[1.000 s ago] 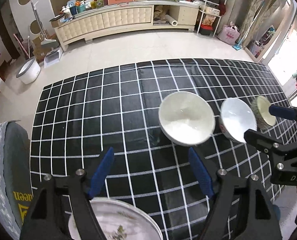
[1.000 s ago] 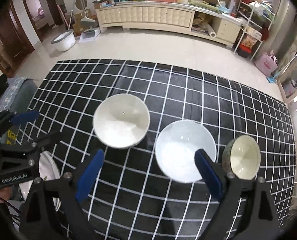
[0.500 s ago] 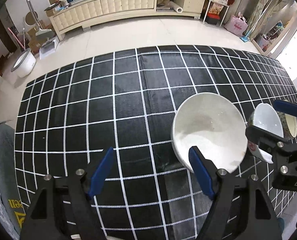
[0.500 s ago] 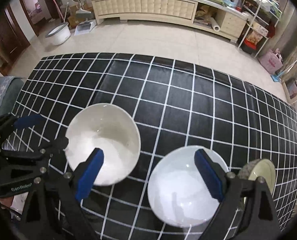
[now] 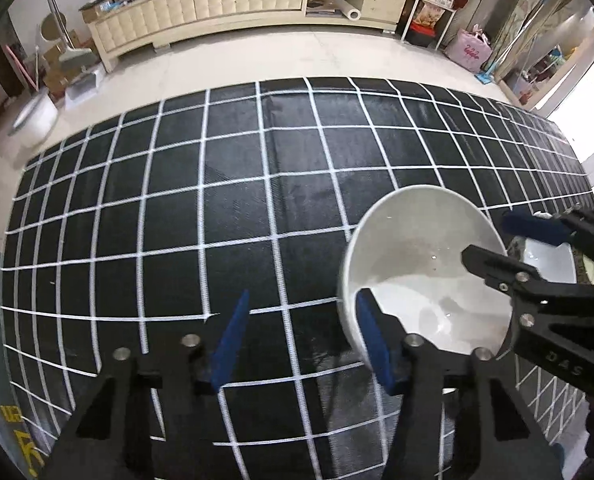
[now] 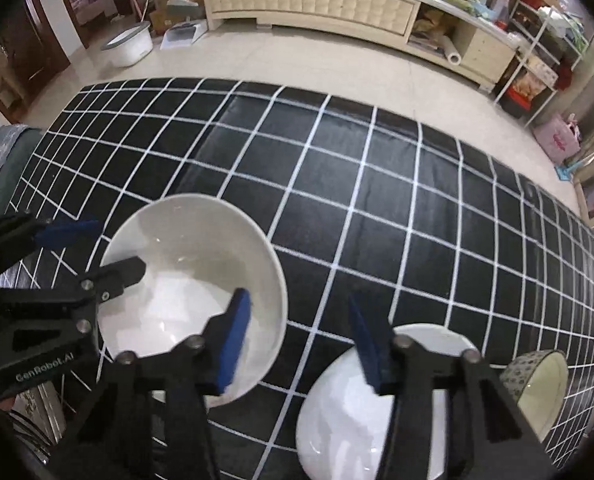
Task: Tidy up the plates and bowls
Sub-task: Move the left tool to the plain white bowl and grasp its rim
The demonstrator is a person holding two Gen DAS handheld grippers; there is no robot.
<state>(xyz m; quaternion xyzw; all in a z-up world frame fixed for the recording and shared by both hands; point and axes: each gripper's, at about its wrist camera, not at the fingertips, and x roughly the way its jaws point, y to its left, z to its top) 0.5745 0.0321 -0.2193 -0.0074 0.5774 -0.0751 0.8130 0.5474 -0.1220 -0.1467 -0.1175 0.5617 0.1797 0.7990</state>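
Note:
A large white bowl (image 5: 421, 264) stands on the black checked cloth (image 5: 217, 200); it also shows in the right wrist view (image 6: 193, 268). My left gripper (image 5: 303, 340) is open, with its right finger at the bowl's left rim and its left finger outside. My right gripper (image 6: 301, 336) is open; its left finger is over the large bowl's right rim, its right finger over a second white bowl (image 6: 349, 420). A small patterned bowl (image 6: 541, 384) stands at the far right. The plate is hidden.
A long cream cabinet (image 5: 233, 8) with clutter stands beyond the tiled floor. A white basin (image 6: 127, 42) sits on the floor to the left. Shelves and bags (image 6: 537, 76) are at the right. A grey cushion (image 6: 1, 160) lies by the cloth's left edge.
Both grippers have moved forward and down to the large white bowl and narrowed their jaws. The plate near the left gripper has dropped out of view.

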